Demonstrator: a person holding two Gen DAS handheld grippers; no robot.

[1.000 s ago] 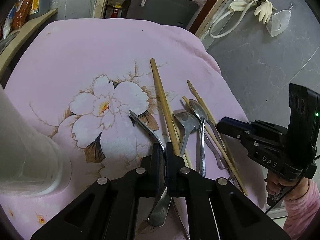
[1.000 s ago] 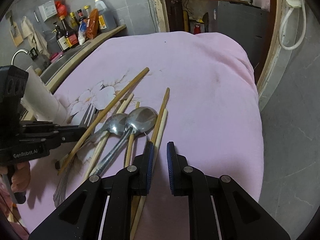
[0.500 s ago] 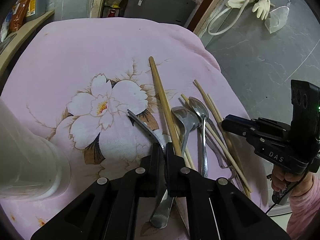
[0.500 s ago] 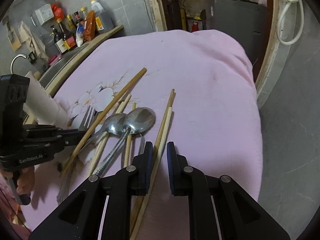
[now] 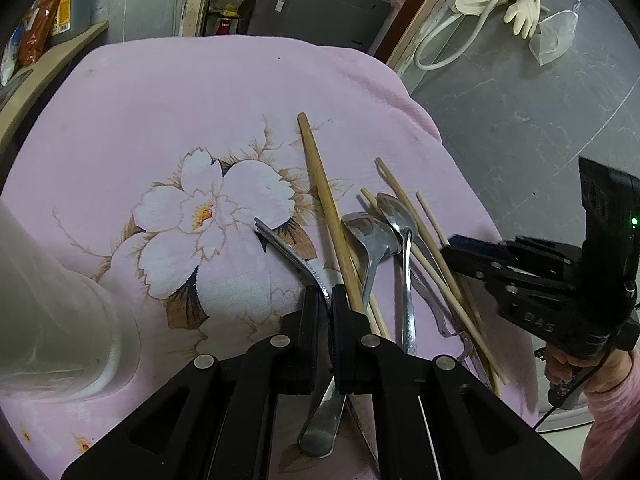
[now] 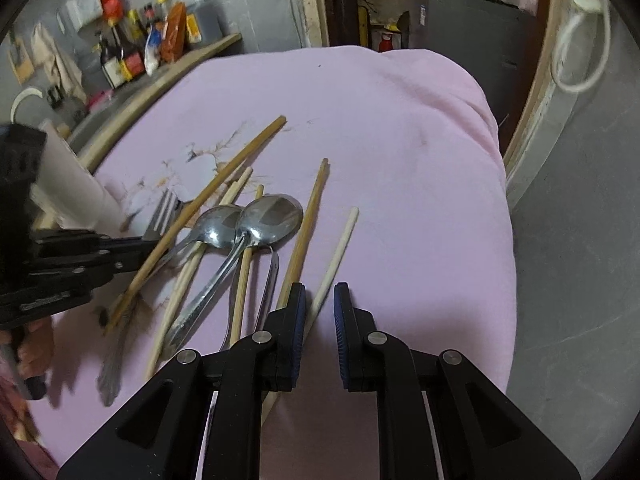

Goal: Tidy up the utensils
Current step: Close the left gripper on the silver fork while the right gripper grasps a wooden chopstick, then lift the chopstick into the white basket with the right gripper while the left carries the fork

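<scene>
Frankly, you've barely begun: the fork (image 5: 288, 246), spoons (image 6: 256, 224) and chopsticks (image 6: 308, 216) lie heaped on the pink cloth (image 5: 180, 92). Your left gripper (image 5: 325, 300) is clenched on the fork; the right gripper (image 6: 320, 300) straddles a pale chopstick (image 6: 338, 252) without pinching it.

Fork (image 5: 288, 250) left of spoons (image 5: 370, 240) (chopsticks (image 5: 416, 216) alongside), on cloth (image 5: 180, 100).
</scene>
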